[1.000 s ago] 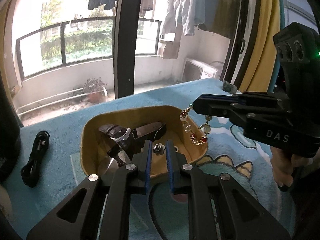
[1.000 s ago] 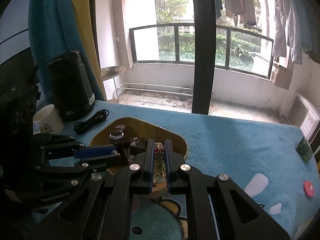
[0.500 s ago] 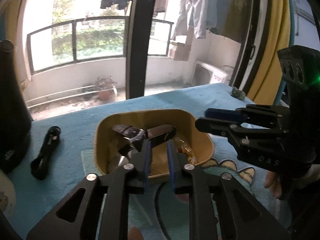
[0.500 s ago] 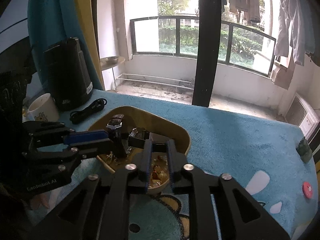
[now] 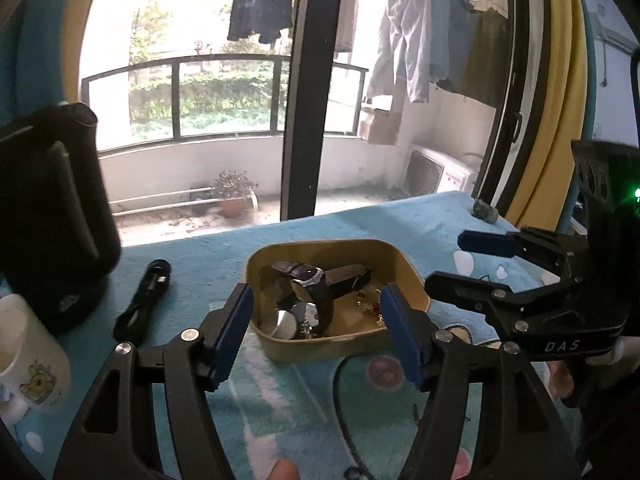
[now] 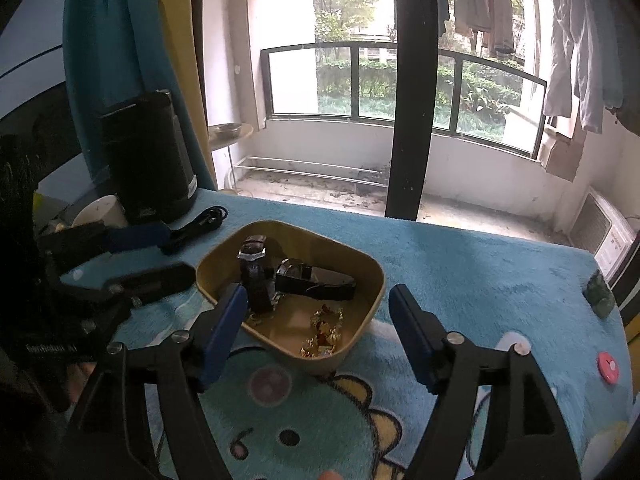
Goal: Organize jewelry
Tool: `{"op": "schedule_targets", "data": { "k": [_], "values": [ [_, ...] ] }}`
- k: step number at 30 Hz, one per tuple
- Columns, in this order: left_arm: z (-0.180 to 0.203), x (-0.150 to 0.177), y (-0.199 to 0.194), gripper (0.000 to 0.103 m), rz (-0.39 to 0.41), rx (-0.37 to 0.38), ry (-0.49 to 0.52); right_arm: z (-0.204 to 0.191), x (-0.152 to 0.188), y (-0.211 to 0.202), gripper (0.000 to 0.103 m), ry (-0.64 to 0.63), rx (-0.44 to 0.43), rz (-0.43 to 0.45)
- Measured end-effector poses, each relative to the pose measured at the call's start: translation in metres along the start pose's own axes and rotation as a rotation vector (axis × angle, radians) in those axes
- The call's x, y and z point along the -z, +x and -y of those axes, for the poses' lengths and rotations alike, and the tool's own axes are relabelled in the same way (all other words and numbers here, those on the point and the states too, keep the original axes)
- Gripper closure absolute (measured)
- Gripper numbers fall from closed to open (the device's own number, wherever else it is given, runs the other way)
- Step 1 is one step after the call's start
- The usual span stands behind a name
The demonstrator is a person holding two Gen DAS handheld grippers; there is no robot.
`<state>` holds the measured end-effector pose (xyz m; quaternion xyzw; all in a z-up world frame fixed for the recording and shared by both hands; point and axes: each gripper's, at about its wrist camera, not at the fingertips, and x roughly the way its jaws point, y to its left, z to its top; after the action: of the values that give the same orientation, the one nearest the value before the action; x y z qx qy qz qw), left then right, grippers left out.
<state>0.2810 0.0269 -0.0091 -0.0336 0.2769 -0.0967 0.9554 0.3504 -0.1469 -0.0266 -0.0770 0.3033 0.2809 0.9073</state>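
Observation:
A yellow bowl [image 5: 416,280] [image 6: 368,268] sits on the blue plush cloth. It holds two dark wristwatches [image 5: 308,280] [image 6: 256,264] and a gold beaded bracelet with red beads [image 5: 370,304] [image 6: 324,330]. My left gripper [image 5: 316,312] is open and empty, its jaws wide on either side of the bowl's near rim. My right gripper [image 6: 316,312] is open and empty, held just short of the bowl. It also shows in the left wrist view [image 5: 460,260], to the right of the bowl.
A black kettle [image 5: 48,216] [image 6: 148,156] and a white mug [image 5: 24,356] [image 6: 100,210] stand at the left. A coiled black cable [image 5: 144,300] [image 6: 200,220] lies beside them. A small green object [image 6: 598,294] and a pink disc [image 6: 608,366] lie at the right.
Both grippers opened wide and drew back from the bowl. The bracelet that hung from my right gripper one second ago now lies in the bowl.

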Motion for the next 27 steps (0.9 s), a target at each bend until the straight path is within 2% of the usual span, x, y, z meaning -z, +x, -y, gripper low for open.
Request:
{"op": "schedule_targets", "data": {
  "k": [11, 16, 21, 27],
  "values": [
    [-0.019, 0.019, -0.038, 0.034, 0.043, -0.058, -0.059, -0.023, 0.018, -0.018, 0.029, -0.024, 0.007, -0.009],
    [-0.033, 0.03, -0.051, 0.034, 0.037, -0.105, -0.065, -0.032, 0.025, -0.026, 0.029, -0.026, 0.018, -0.013],
    [-0.049, 0.048, -0.061, 0.034, 0.019, -0.12, -0.093, -0.043, 0.035, -0.026, 0.029, -0.029, 0.021, -0.042],
    [-0.07, 0.07, -0.071, 0.034, 0.002, -0.133, -0.142, -0.068, 0.046, -0.015, 0.03, -0.05, -0.022, -0.096]
  ]
}}
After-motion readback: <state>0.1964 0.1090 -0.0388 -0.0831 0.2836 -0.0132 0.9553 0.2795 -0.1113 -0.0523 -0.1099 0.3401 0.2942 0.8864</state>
